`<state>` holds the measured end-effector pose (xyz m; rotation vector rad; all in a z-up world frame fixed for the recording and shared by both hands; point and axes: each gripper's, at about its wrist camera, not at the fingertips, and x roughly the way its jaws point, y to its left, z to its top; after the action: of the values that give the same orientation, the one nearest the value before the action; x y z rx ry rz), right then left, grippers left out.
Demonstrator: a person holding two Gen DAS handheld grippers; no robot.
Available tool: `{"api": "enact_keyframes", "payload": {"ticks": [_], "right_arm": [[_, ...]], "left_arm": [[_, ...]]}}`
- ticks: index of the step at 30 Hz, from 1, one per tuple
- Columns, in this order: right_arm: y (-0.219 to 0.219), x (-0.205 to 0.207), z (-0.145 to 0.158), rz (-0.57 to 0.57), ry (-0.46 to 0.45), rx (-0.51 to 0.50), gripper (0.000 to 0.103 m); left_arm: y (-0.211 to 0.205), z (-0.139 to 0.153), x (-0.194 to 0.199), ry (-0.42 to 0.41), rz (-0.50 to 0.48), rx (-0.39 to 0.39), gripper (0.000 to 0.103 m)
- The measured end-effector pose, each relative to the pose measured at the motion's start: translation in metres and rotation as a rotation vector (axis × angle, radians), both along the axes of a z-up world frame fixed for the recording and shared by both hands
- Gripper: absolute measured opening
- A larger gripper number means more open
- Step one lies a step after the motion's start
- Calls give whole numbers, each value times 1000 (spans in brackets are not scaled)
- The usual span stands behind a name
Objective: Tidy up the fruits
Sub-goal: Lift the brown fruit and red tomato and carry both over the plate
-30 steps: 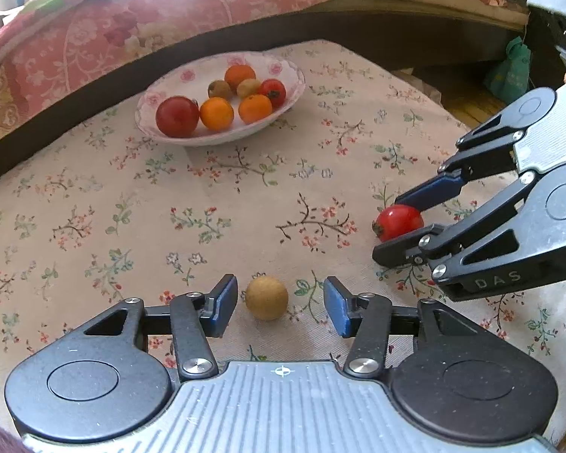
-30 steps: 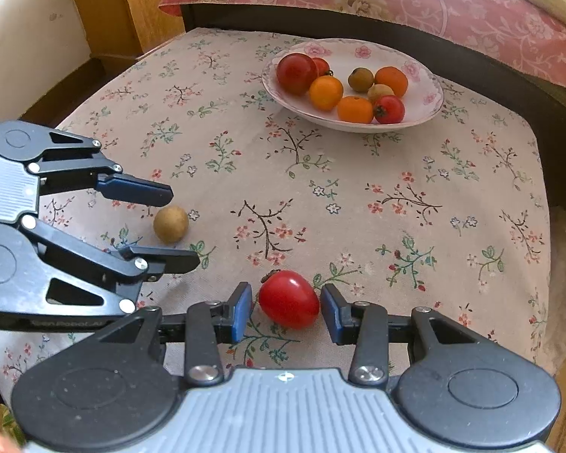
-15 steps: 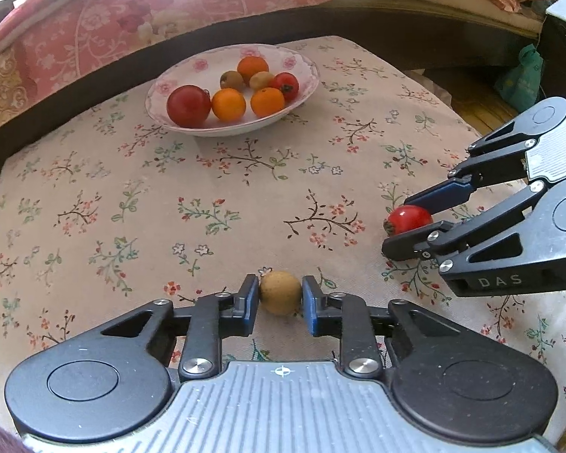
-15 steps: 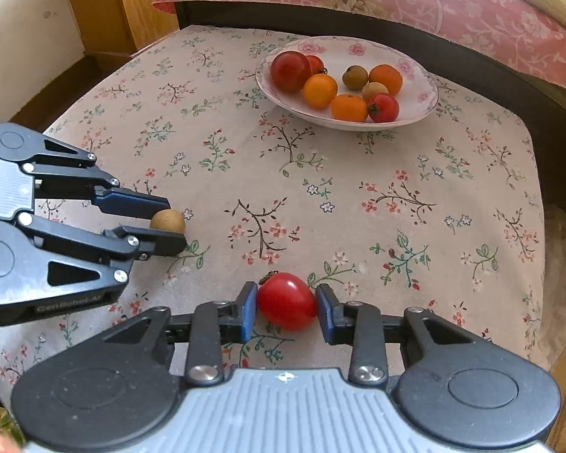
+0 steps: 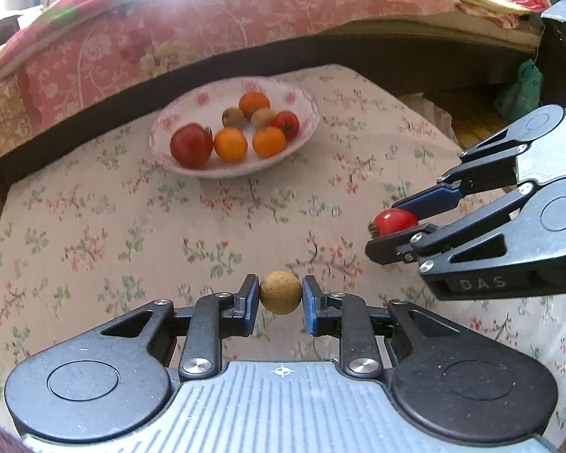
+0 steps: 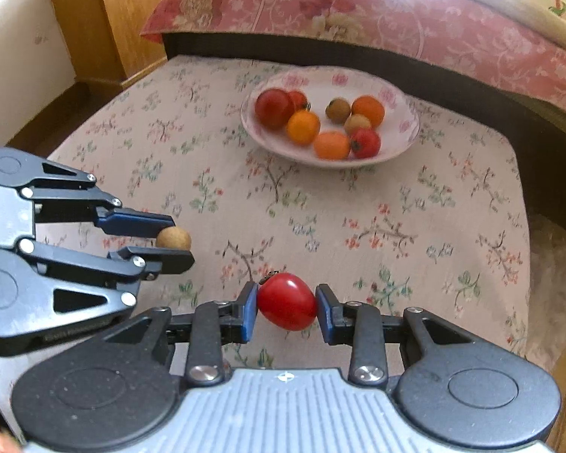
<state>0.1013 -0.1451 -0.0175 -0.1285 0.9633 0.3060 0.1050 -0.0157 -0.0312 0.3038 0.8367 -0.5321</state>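
Floral-cloth bench beside bed: left gripper point(image 5: 281, 296) jaws just clamped brown longan-like fruit point(image 5: 280, 293); right gripper point(image 6: 286, 307) clenched on red tomato point(image 6: 286, 301). Both ready for bowl point(image 5: 305, 104).

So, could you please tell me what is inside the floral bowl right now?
The floral bowl holds three red tomatoes, three orange fruits and two small brown fruits. One tomato is partly hidden behind the largest, and anything beneath the pile cannot be seen.
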Motion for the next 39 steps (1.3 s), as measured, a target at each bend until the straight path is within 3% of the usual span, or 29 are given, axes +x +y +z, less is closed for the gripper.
{"api": "enact_keyframes", "payload": {"ticks": [25,39], "right_arm": [[-7,60,29,-120,-117,39,36],[-24,112,31,-163,-145,53,36]], "left_arm": [[-12,34,57,-108,59,-62,32],[-27,35,104,-141,89,-47,32]]}}
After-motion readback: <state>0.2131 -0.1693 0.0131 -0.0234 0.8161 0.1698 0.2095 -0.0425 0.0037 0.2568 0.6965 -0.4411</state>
